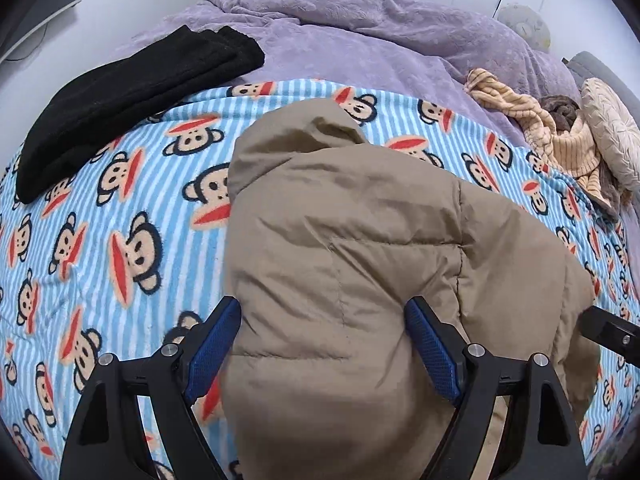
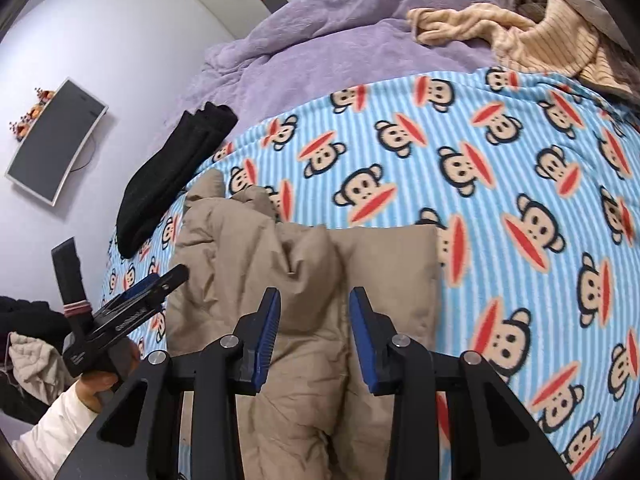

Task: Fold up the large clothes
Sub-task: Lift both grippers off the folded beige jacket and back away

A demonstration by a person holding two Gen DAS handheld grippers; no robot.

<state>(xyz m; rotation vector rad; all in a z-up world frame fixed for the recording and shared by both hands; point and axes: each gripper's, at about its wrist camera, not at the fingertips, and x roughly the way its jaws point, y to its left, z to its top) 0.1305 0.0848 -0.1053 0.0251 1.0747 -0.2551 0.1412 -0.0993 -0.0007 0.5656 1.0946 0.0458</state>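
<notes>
Your tan puffy coat [image 1: 360, 260] lies on the bed, on top of the blue striped monkey blanket [image 1: 120, 240], close to the bed's near edge. The coat is bunched up and puffy, with its hood end pointing toward the far side of the bed.

Your left gripper [image 1: 322, 344] has its jaws wide apart, one on each side of a fat fold of the coat. The blue pads [image 1: 216, 340] sit just beside the cloth, and you cannot tell if they touch it (they do not look like they squeeze it). In the right wrist view you can see this gripper [image 2: 160, 284] at the coat's left side, held by your hand [image 2: 100, 384] in a white sleeve [image 2: 48, 432].

Your right gripper [image 2: 314, 332] hangs over the coat [image 2: 304, 280] with its jaws partly open. There is a gap between its pads, and nothing is pinched there.

A folded black garment [image 1: 120, 100] lies at the far left of the monkey blanket, well apart from the coat. Past the blanket lies a rumpled purple blanket [image 1: 360, 40]. A yellow striped cloth [image 1: 560, 136] is piled at the far right corner of the bed.
</notes>
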